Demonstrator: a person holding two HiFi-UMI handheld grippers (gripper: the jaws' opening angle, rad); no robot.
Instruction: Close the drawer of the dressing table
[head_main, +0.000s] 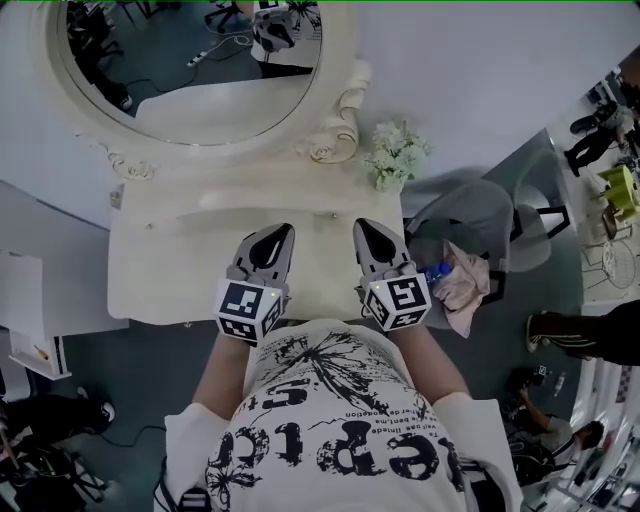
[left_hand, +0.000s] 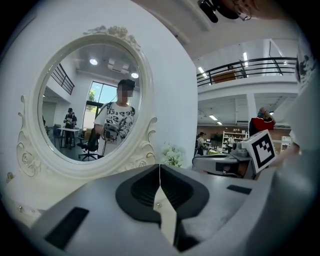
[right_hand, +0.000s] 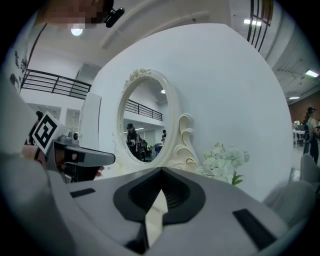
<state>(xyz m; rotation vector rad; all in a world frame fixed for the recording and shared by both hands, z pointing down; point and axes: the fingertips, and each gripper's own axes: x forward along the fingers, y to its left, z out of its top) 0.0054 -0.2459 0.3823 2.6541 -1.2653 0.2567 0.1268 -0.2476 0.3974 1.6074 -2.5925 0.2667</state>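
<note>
The cream dressing table (head_main: 150, 285) stands against the white wall under its oval mirror (head_main: 200, 70). In the head view no drawer shows standing out past the table's front edge. My left gripper (head_main: 286, 232) and right gripper (head_main: 361, 226) hover side by side over the front middle of the table top and point at the mirror. The left gripper (left_hand: 160, 166) is shut, its jaws meeting in a thin line with nothing between them. The right gripper (right_hand: 161, 171) is shut and empty too. Neither touches the table.
A white flower bunch (head_main: 397, 155) stands at the table's back right corner. A grey chair (head_main: 470, 215) holding a pinkish cloth (head_main: 462, 287) and a blue bottle (head_main: 435, 270) is right of the table. A white cabinet (head_main: 30, 300) sits at the left.
</note>
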